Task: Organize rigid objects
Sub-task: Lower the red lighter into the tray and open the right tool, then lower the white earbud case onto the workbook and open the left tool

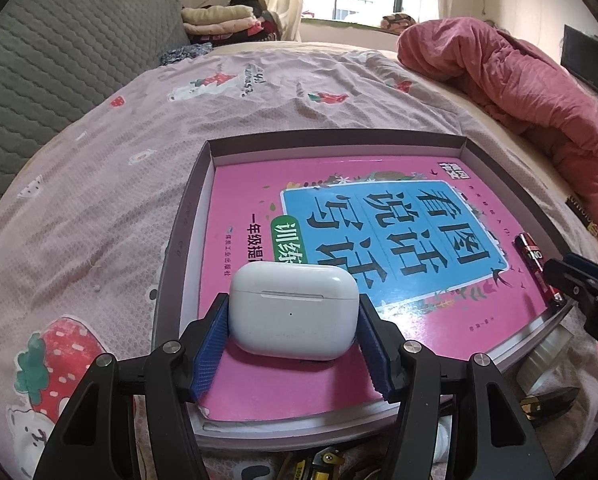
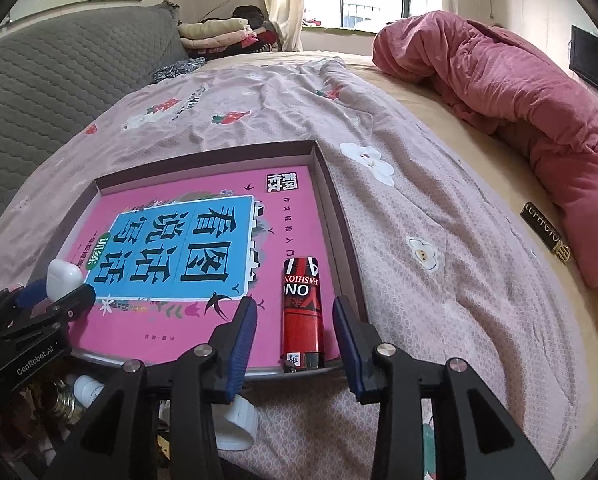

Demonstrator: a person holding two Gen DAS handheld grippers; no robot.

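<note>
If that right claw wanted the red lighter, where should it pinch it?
Across the middle of the lighter, on its long flat sides, coming straight in from its near end. It lies flat on the pink book, lengthwise between the open right gripper fingers, so they already line up with its sides.

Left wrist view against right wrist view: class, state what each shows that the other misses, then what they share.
Only the left wrist view shows the left gripper with its jaws against both sides of the white earbud case, and the case's lid seam and front dot.

Only the right wrist view shows the right gripper with its jaws wide apart either side of the red lighter, the lighter's printed label, and a white flower print on the bedsheet.

Both show the pink book inside the shallow box and the rolled pink quilt.
</note>
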